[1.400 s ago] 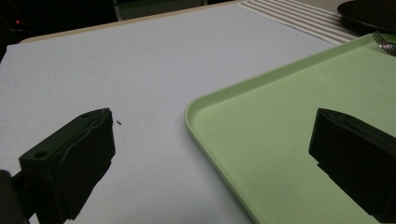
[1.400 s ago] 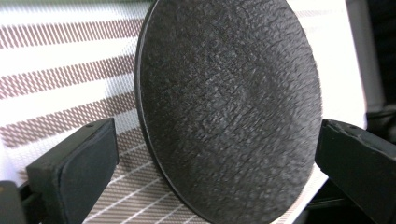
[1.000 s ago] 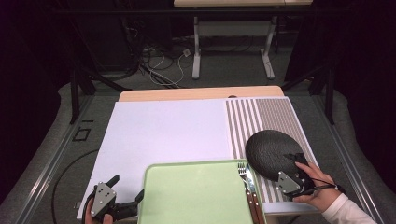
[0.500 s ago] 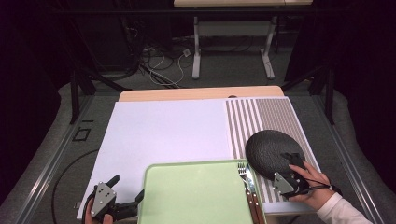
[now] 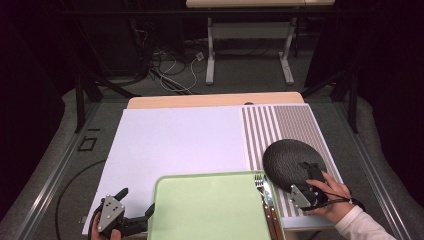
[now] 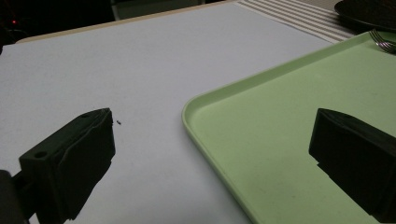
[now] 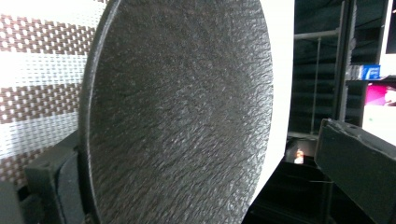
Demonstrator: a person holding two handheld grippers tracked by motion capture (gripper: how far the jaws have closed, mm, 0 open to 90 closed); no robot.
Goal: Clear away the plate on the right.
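A round black textured plate [image 5: 287, 162] lies on a striped placemat [image 5: 285, 125] at the table's right. My right gripper [image 5: 311, 171] is open at the plate's near right edge. In the right gripper view the plate [image 7: 187, 107] stands between the wide-apart jaws, its rim over the left jaw. A pale green tray [image 5: 210, 210] sits at the front middle, with a fork [image 5: 260, 181] and a knife [image 5: 270, 212] along its right rim. My left gripper [image 5: 136, 200] is open at the tray's left rim. Its jaws straddle the tray's corner [image 6: 280, 116] in the left gripper view.
A white mat [image 5: 175, 140] covers the left and middle of the table. A bare wooden strip [image 5: 210, 100] runs along the far edge. Beyond it are a dark floor, cables and metal table legs. The fork's tines [image 6: 383, 41] show at the tray's far rim.
My right gripper has edged a little left and inward over the plate's near edge. The plate, tray and left gripper have stayed put.
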